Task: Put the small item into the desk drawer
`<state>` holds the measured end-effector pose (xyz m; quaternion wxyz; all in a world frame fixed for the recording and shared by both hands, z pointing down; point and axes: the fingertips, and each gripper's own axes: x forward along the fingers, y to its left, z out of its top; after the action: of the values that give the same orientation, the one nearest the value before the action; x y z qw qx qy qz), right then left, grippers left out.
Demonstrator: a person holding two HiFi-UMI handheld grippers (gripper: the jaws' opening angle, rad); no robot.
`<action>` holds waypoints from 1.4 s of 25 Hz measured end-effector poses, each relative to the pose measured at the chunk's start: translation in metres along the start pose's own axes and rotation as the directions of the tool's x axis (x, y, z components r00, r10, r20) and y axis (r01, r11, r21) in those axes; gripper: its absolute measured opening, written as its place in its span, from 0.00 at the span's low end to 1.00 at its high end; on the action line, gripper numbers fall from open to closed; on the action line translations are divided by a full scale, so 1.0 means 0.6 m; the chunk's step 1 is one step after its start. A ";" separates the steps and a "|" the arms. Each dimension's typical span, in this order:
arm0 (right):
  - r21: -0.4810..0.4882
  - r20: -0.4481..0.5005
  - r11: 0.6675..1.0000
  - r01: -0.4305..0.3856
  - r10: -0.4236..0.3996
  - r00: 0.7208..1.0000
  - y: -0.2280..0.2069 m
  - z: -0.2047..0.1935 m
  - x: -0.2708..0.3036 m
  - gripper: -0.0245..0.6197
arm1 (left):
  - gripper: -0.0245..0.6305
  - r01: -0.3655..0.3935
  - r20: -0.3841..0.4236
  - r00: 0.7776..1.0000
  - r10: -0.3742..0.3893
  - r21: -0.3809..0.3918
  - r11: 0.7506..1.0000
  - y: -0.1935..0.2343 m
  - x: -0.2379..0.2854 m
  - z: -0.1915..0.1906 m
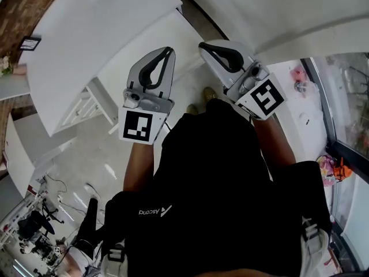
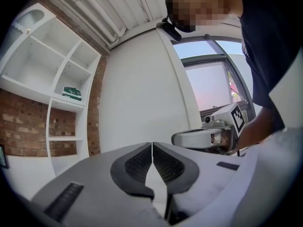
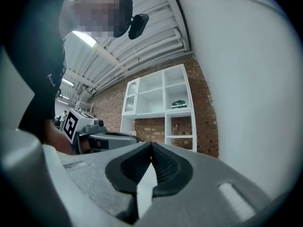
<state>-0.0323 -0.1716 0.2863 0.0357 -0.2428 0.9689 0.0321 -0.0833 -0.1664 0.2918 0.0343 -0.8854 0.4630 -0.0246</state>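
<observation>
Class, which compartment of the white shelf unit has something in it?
The right-hand compartment just above the brick-backed openings: a green box sits in it; the others look bare.

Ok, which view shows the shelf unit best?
Left gripper view: the shelf unit fills its left side, with distinct compartments and a green box on one shelf. Right gripper view shows it front-on but smaller, box included. In the head view I cannot pick it out for sure.
</observation>
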 end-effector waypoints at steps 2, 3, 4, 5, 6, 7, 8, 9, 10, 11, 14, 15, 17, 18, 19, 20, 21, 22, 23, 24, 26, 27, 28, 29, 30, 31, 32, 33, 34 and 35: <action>-0.006 0.011 1.000 -0.003 0.003 1.000 0.012 0.008 -0.005 0.04 | 0.04 0.002 0.004 1.000 -0.002 0.012 1.000 -0.009 -0.009 0.005; -0.005 0.012 1.000 -0.003 0.004 1.000 0.018 0.011 -0.007 0.04 | 0.04 0.004 0.006 1.000 -0.004 0.016 1.000 -0.012 -0.013 0.007; 0.002 0.007 1.000 -0.003 0.003 1.000 0.024 0.013 -0.008 0.04 | 0.04 0.008 0.008 1.000 -0.008 0.017 1.000 -0.016 -0.016 0.009; 0.013 0.001 1.000 -0.003 0.003 1.000 0.029 0.013 -0.009 0.04 | 0.04 0.013 0.010 1.000 -0.013 0.016 1.000 -0.020 -0.018 0.010; 0.021 -0.003 1.000 -0.004 0.004 1.000 0.032 0.013 -0.011 0.04 | 0.04 0.019 0.012 1.000 -0.019 0.014 1.000 -0.025 -0.018 0.010; 0.023 -0.004 1.000 -0.005 0.005 1.000 0.033 0.012 -0.014 0.04 | 0.04 0.024 0.013 1.000 -0.024 0.012 1.000 -0.029 -0.017 0.010; 0.020 -0.003 1.000 -0.007 0.007 1.000 0.035 0.013 -0.016 0.04 | 0.04 0.027 0.015 1.000 -0.027 0.010 1.000 -0.033 -0.018 0.011; 0.015 0.000 1.000 -0.008 0.008 1.000 0.038 0.014 -0.016 0.04 | 0.04 0.029 0.017 0.999 -0.029 0.009 1.000 -0.034 -0.020 0.013; 0.009 0.002 1.000 -0.009 0.009 1.000 0.042 0.018 -0.014 0.04 | 0.04 0.029 0.020 0.999 -0.030 0.008 1.000 -0.033 -0.025 0.016; 0.004 0.004 1.000 -0.010 0.010 1.000 0.048 0.022 -0.011 0.04 | 0.04 0.029 0.025 0.999 -0.029 0.007 1.000 -0.030 -0.030 0.021; -0.006 0.003 1.000 -0.016 0.016 1.000 0.060 0.030 -0.003 0.04 | 0.04 0.029 0.037 0.999 -0.029 0.007 1.000 -0.025 -0.041 0.031; -0.008 0.003 1.000 -0.017 0.017 1.000 0.061 0.031 -0.002 0.04 | 0.04 0.030 0.038 0.999 -0.030 0.007 1.000 -0.025 -0.042 0.032; -0.012 0.002 1.000 -0.016 0.016 1.000 0.062 0.032 -0.001 0.04 | 0.04 0.032 0.040 0.999 -0.032 0.002 0.999 -0.026 -0.042 0.031; -0.014 0.002 1.000 -0.016 0.016 1.000 0.061 0.031 -0.001 0.04 | 0.04 0.033 0.040 0.999 -0.033 -0.003 0.999 -0.026 -0.042 0.030; -0.015 0.001 1.000 -0.015 0.015 1.000 0.061 0.030 -0.001 0.04 | 0.04 0.034 0.039 0.999 -0.034 -0.006 0.999 -0.027 -0.042 0.028; -0.016 -0.001 1.000 -0.014 0.014 1.000 0.061 0.029 -0.002 0.04 | 0.04 0.037 0.039 0.999 -0.036 -0.008 0.999 -0.029 -0.041 0.028; -0.017 -0.004 1.000 -0.014 0.013 1.000 0.060 0.028 -0.003 0.04 | 0.04 0.039 0.038 0.999 -0.039 -0.008 0.999 -0.030 -0.040 0.027; -0.019 -0.008 1.000 -0.013 0.013 1.000 0.059 0.026 -0.003 0.04 | 0.04 0.042 0.038 0.998 -0.041 -0.007 0.999 -0.031 -0.039 0.027; -0.021 -0.013 1.000 -0.012 0.012 1.000 0.057 0.023 -0.002 0.04 | 0.04 0.044 0.040 0.998 -0.043 -0.007 0.999 -0.030 -0.037 0.027; -0.022 -0.017 1.000 -0.012 0.012 1.000 0.055 0.021 -0.001 0.04 | 0.04 0.045 0.041 0.998 -0.044 -0.008 0.999 -0.030 -0.035 0.026; -0.020 -0.018 1.000 -0.010 0.010 1.000 0.052 0.019 -0.001 0.04 | 0.04 0.047 0.042 0.998 -0.047 -0.011 0.999 -0.030 -0.031 0.026; -0.018 -0.017 1.000 -0.009 0.009 1.000 0.051 0.019 -0.002 0.04 | 0.04 0.049 0.041 0.998 -0.049 -0.011 0.999 -0.031 -0.029 0.026; -0.017 -0.016 1.000 -0.007 0.007 1.000 0.049 0.019 -0.003 0.04 | 0.04 0.051 0.040 0.998 -0.051 -0.010 0.999 -0.032 -0.028 0.025; -0.016 -0.016 1.000 -0.006 0.005 1.000 0.047 0.018 -0.004 0.04 | 0.04 0.052 0.039 0.998 -0.052 -0.009 0.999 -0.032 -0.026 0.025; -0.017 -0.016 1.000 -0.005 0.004 1.000 0.045 0.017 -0.005 0.04 | 0.04 0.052 0.040 0.998 -0.052 -0.009 0.999 -0.032 -0.025 0.025; -0.018 -0.017 1.000 -0.004 0.003 1.000 0.043 0.017 -0.006 0.04 | 0.04 0.052 0.041 0.998 -0.051 -0.010 0.999 -0.031 -0.023 0.024; -0.018 -0.016 1.000 -0.003 0.003 1.000 0.041 0.017 -0.006 0.04 | 0.04 0.052 0.042 0.998 -0.051 -0.012 0.999 -0.030 -0.022 0.024; -0.019 -0.015 1.000 -0.002 0.002 1.000 0.039 0.018 -0.006 0.04 | 0.04 0.052 0.042 0.998 -0.052 -0.013 0.999 -0.030 -0.020 0.024; -0.019 -0.016 1.000 -0.001 0.001 1.000 0.037 0.018 -0.006 0.04 | 0.04 0.053 0.042 0.998 -0.052 -0.015 0.998 -0.029 -0.018 0.024; -0.019 -0.016 1.000 -0.001 0.000 1.000 0.035 0.017 -0.006 0.04 | 0.04 0.054 0.042 0.998 -0.053 -0.015 0.998 -0.029 -0.016 0.024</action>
<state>-0.0384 -0.1505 0.2771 0.0256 -0.2431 0.9688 0.0395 -0.0735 -0.1479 0.2790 0.0359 -0.8980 0.4385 -0.0035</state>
